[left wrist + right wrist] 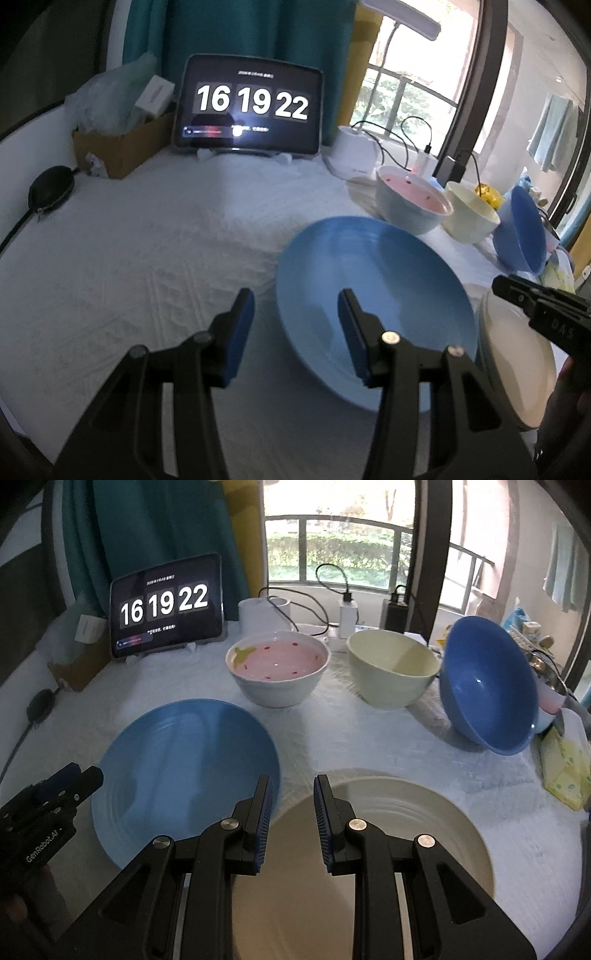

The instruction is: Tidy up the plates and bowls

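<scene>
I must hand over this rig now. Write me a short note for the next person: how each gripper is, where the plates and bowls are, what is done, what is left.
Left gripper: open, holds nothing, above the near edge of the blue plate.
Right gripper: open with a narrow gap, holds nothing, above the cream plate.
Both plates lie flat side by side on the white cloth, not stacked.
Behind them, in a row: pink-lined bowl, cream bowl, blue bowl. The blue bowl is tipped on its side, leaning at the right edge.
Done: nothing stacked.
Left: stack the plates, right the blue bowl, nest the bowls.
</scene>
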